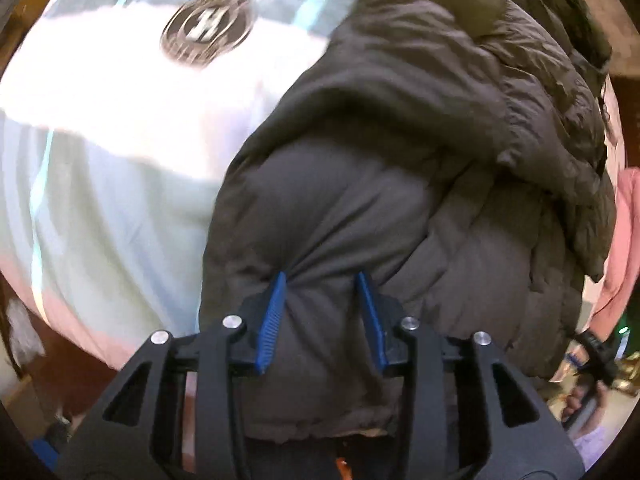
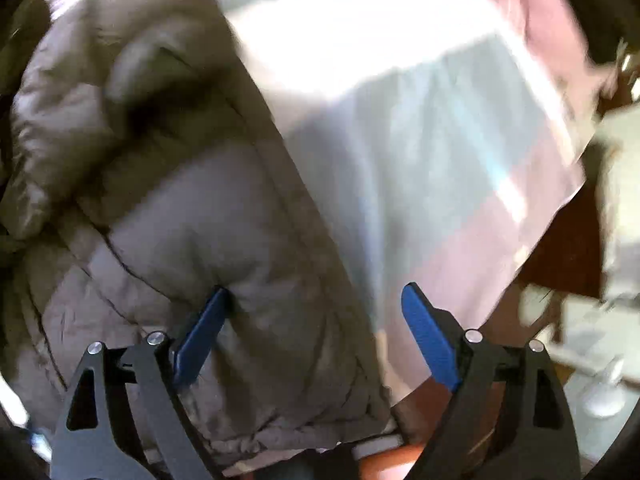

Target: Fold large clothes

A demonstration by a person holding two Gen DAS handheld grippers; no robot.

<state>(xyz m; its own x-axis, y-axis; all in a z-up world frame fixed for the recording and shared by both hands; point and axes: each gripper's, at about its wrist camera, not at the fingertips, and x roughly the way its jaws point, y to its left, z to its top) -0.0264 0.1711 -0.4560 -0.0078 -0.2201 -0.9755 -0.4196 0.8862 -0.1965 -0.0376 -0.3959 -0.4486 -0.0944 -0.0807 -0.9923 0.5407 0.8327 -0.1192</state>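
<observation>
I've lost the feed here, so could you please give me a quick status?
Left claw pinching puffer jacket near hem. Right claw open, one finger pressing jacket. Striped bedsheet underneath; nothing blocking.

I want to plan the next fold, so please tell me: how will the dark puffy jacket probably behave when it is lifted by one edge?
The dark puffy jacket is probably floppy: it puckers where the left tool pinches it. It likely springs back, since its quilted panels bulge. The smooth shell may slip on the striped bedding.
</observation>
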